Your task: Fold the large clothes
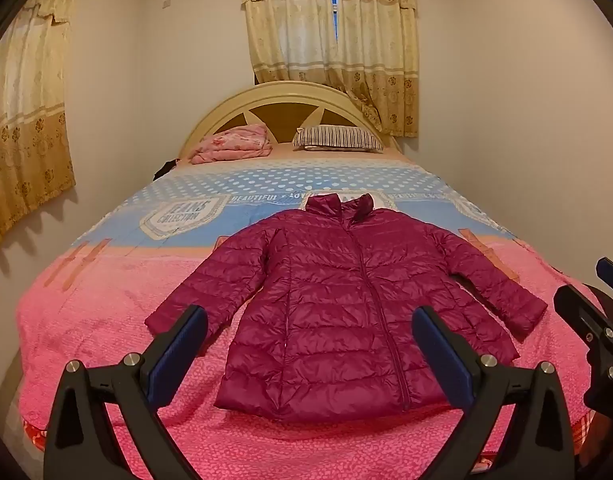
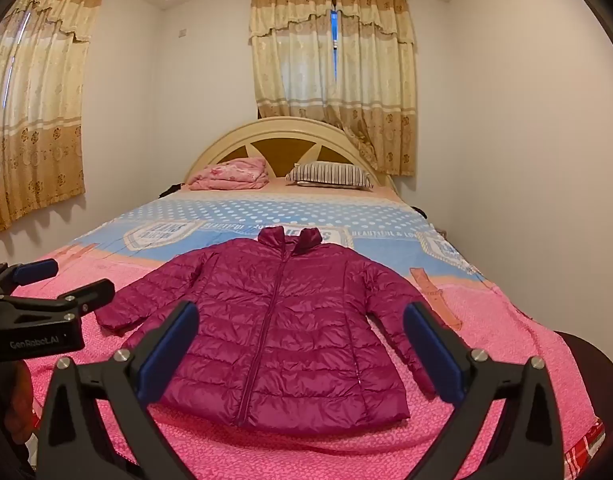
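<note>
A magenta quilted puffer jacket lies flat and zipped on the pink end of the bed, collar away from me, both sleeves spread out; it also shows in the right wrist view. My left gripper is open and empty, held above the jacket's hem. My right gripper is open and empty, also above the hem. The right gripper shows at the right edge of the left wrist view. The left gripper shows at the left edge of the right wrist view.
The bed has a pink and blue cover and fills the room between white walls. A folded pink blanket and a striped pillow lie by the cream headboard. Curtains hang behind and at left.
</note>
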Motion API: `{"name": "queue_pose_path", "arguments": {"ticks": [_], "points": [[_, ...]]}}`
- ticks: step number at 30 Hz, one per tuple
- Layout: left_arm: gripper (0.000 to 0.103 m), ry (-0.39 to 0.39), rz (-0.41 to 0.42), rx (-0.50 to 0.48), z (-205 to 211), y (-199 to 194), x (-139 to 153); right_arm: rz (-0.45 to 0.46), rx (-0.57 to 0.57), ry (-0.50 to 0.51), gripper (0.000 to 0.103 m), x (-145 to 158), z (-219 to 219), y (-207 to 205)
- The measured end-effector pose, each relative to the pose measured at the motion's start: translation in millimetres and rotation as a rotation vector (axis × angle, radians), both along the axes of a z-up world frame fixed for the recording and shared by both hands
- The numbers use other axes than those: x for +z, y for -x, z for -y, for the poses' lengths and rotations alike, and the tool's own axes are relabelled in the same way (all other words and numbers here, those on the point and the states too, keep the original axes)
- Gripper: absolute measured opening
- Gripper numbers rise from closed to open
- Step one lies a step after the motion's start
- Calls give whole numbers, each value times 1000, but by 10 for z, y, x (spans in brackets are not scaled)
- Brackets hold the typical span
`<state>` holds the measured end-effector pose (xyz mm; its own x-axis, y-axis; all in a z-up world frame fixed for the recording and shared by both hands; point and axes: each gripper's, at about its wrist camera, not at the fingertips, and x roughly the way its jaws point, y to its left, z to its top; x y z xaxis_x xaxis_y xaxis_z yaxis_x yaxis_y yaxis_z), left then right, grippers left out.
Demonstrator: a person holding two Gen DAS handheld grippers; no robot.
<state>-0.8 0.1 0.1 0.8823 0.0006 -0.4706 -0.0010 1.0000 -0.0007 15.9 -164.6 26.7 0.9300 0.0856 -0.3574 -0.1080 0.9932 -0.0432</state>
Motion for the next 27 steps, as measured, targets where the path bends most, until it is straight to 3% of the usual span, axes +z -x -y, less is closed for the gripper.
{"name": "queue_pose_path", "arguments": {"ticks": [27], "points": [[102, 5, -2, 29, -38, -16, 21, -6, 2, -6, 103, -25, -16, -2]]}}
